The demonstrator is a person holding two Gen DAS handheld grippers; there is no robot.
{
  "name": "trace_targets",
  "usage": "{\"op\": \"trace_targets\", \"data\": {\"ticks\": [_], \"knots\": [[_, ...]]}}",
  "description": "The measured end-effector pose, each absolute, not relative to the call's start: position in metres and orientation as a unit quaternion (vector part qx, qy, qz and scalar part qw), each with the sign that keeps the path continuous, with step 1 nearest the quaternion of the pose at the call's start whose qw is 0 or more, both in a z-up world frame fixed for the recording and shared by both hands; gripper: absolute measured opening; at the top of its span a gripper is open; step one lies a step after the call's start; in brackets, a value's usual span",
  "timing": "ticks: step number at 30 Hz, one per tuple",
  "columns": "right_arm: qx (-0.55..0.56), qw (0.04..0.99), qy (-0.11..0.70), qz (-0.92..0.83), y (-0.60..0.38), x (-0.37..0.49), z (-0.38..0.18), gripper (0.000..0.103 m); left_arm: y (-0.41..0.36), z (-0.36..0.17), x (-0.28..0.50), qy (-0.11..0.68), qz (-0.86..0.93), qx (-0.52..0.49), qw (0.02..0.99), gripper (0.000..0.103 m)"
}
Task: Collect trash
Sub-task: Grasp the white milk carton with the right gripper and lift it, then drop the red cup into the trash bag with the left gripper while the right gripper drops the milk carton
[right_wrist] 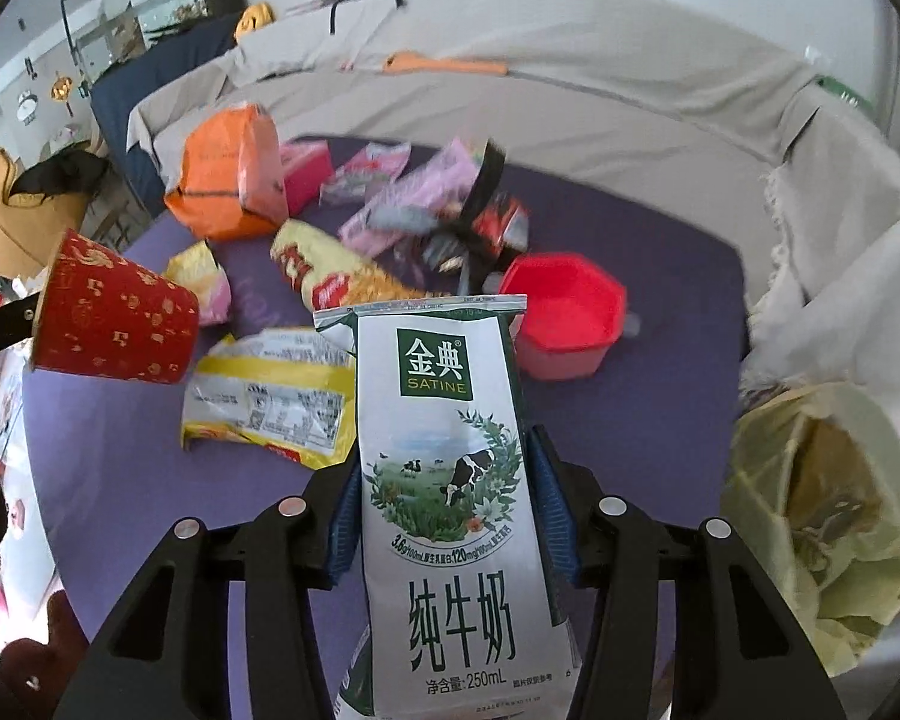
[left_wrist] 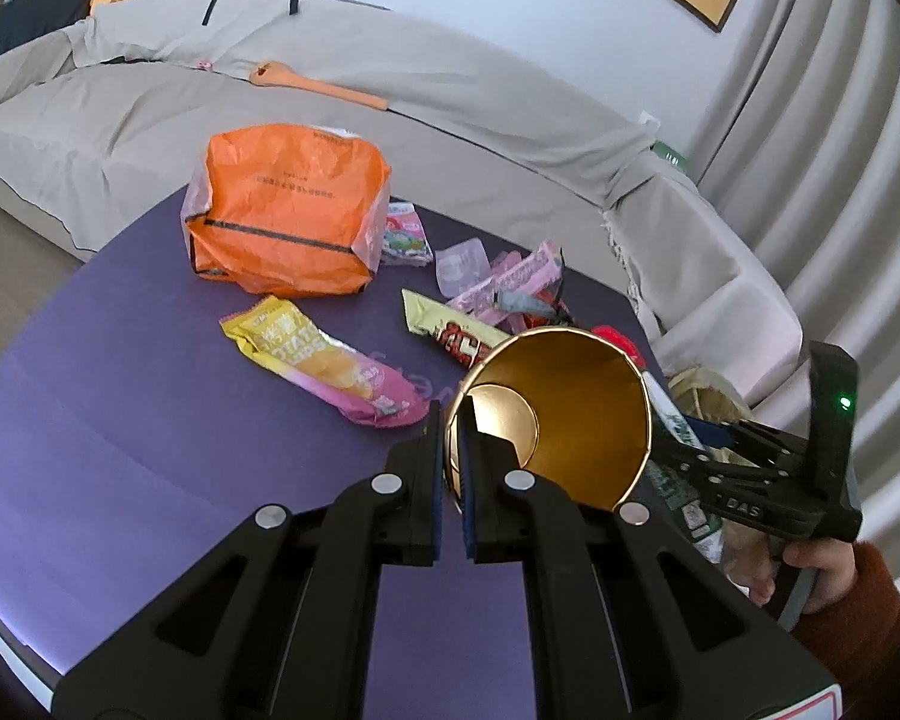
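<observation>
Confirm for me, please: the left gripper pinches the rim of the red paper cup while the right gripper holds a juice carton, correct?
Not quite. The right gripper holds a milk carton, as the right wrist view shows. The left gripper does pinch the red paper cup at its rim.

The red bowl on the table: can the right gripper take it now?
Probably not: the right gripper is already shut on a milk carton. The red bowl lies uncovered just beyond.
</observation>
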State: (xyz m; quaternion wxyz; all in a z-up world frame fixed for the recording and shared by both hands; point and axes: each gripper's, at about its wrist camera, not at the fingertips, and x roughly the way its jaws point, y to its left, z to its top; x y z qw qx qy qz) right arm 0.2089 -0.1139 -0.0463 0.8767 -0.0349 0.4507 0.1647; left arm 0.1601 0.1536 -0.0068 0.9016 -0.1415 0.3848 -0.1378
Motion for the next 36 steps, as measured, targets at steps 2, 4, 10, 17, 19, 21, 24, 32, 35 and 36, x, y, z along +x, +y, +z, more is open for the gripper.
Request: {"op": "trace_targets", "data": {"ticks": [2, 4, 10, 17, 19, 21, 24, 32, 35, 36], "knots": [[-0.036, 0.883, 0.439, 0.161, -0.118, 0.204, -0.034, 0.047, 0.154, -0.001, 0.161, 0.378, -0.136, -0.143, 0.905, 0.004], [-0.039, 0.888, 0.429, 0.157, -0.123, 0.201, -0.025, 0.047, 0.154, 0.006, 0.162, 0.371, -0.132, -0.139, 0.909, 0.004], [-0.026, 0.903, 0.403, 0.143, -0.139, 0.194, 0.0, 0.047, 0.149, 0.018, 0.164, 0.372, -0.137, -0.141, 0.907, 0.004], [-0.012, 0.922, 0.366, 0.128, -0.165, 0.182, 0.026, 0.047, 0.125, 0.039, 0.162, 0.367, -0.145, -0.125, 0.91, 0.004], [-0.012, 0.928, 0.352, 0.121, -0.175, 0.177, 0.033, 0.047, 0.114, 0.046, 0.162, 0.364, -0.151, -0.118, 0.911, 0.004], [-0.014, 0.935, 0.337, 0.112, -0.183, 0.171, 0.04, 0.047, 0.097, 0.056, 0.164, 0.359, -0.162, -0.108, 0.913, 0.004], [-0.01, 0.944, 0.315, 0.099, -0.201, 0.162, 0.051, 0.047, 0.075, 0.066, 0.169, 0.355, -0.18, -0.101, 0.912, 0.004], [-0.008, 0.961, 0.273, 0.031, -0.28, 0.135, 0.071, 0.047, -0.03, 0.075, 0.199, 0.369, -0.266, -0.075, 0.887, 0.004], [-0.006, 0.965, 0.262, -0.009, -0.319, 0.127, 0.07, 0.048, -0.076, 0.071, 0.212, 0.38, -0.297, -0.064, 0.874, 0.004], [-0.003, 0.965, 0.26, -0.023, -0.333, 0.124, 0.069, 0.048, -0.091, 0.069, 0.215, 0.383, -0.306, -0.059, 0.87, 0.004]]}}
